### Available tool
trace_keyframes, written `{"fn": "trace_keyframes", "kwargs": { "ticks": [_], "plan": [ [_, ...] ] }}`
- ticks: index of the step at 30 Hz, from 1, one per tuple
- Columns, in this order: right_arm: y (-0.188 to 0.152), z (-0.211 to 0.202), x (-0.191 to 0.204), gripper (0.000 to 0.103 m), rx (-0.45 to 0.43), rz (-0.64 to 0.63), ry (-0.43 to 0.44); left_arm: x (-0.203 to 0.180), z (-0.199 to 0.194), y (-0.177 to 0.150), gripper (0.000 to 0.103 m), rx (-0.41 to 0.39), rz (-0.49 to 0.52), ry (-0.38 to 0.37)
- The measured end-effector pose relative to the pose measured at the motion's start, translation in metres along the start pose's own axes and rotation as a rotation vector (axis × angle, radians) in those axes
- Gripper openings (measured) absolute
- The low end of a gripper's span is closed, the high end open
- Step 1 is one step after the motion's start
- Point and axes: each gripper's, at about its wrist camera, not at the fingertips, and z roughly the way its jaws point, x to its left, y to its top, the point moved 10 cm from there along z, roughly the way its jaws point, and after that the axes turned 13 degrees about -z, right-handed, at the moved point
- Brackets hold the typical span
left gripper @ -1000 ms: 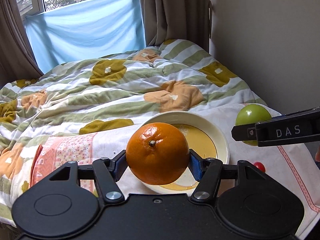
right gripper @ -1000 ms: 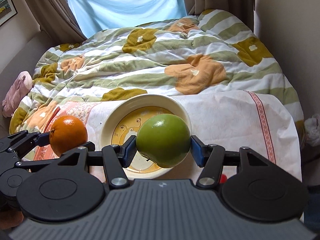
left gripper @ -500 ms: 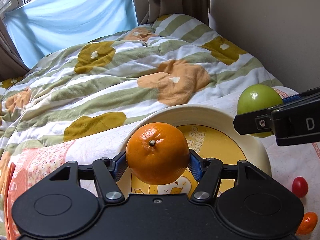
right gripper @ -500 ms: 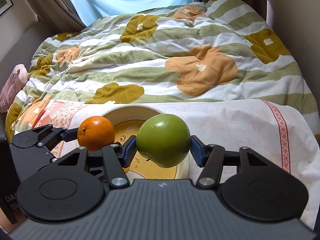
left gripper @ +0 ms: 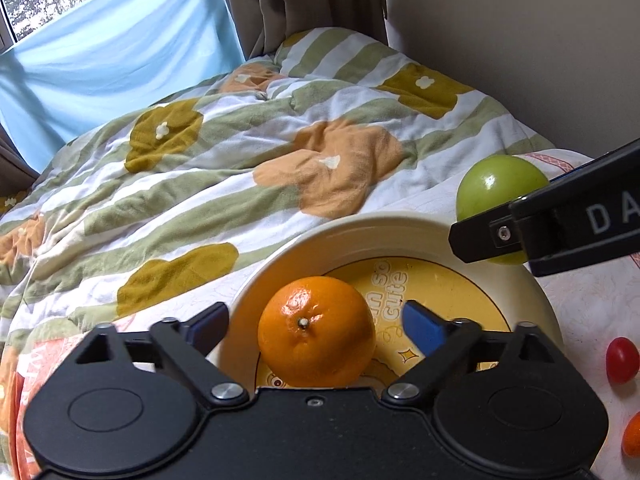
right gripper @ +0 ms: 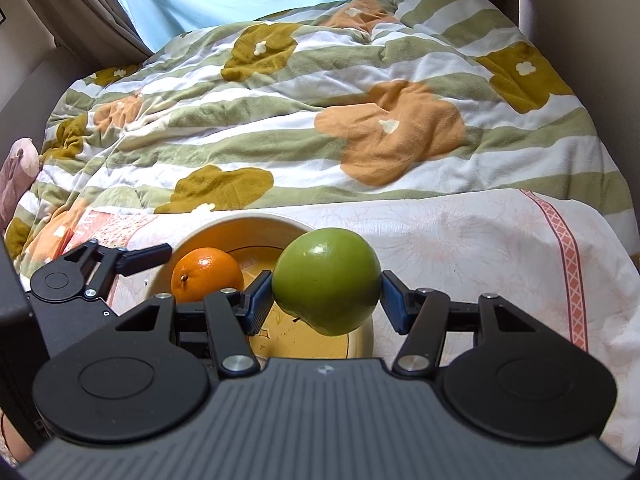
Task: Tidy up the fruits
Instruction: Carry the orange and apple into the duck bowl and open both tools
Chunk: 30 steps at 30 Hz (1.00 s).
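Note:
An orange lies in the cream and yellow bowl on the bed; it also shows in the right wrist view. My left gripper is open, its blue pads apart from the orange on both sides. My right gripper is shut on a green apple and holds it above the bowl's right side. The apple also shows at the right of the left wrist view.
The bowl stands on a white cloth over a striped flowered quilt. A red cherry tomato and an orange one lie right of the bowl. A wall runs along the right.
My left gripper moved over the bowl, opened and let go of the orange, which now lies in the bowl. My right gripper moved the apple over the bowl.

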Motion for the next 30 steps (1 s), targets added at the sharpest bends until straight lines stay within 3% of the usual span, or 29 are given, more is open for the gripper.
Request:
{"fn": "trace_keyframes", "kwargs": {
  "ticks": [8, 18, 22, 30],
  "plan": [
    [0.004, 0.002, 0.009, 0.072, 0.003, -0.057, 0.036, 0.005, -0.024, -0.009, 0.101, 0.012, 0.031, 0.028],
    [-0.004, 0.024, 0.035, 0.072, 0.005, -0.287, 0.103, 0.021, -0.054, -0.025, 0.101, 0.022, -0.068, 0.034],
    [-0.009, 0.032, 0.045, 0.072, -0.01, -0.4, 0.088, 0.023, -0.057, -0.03, 0.101, 0.028, -0.086, 0.049],
    [-0.012, 0.041, 0.048, 0.076, -0.03, -0.43, 0.099, 0.027, -0.059, -0.035, 0.101, 0.03, -0.113, 0.065]
  ]
}}
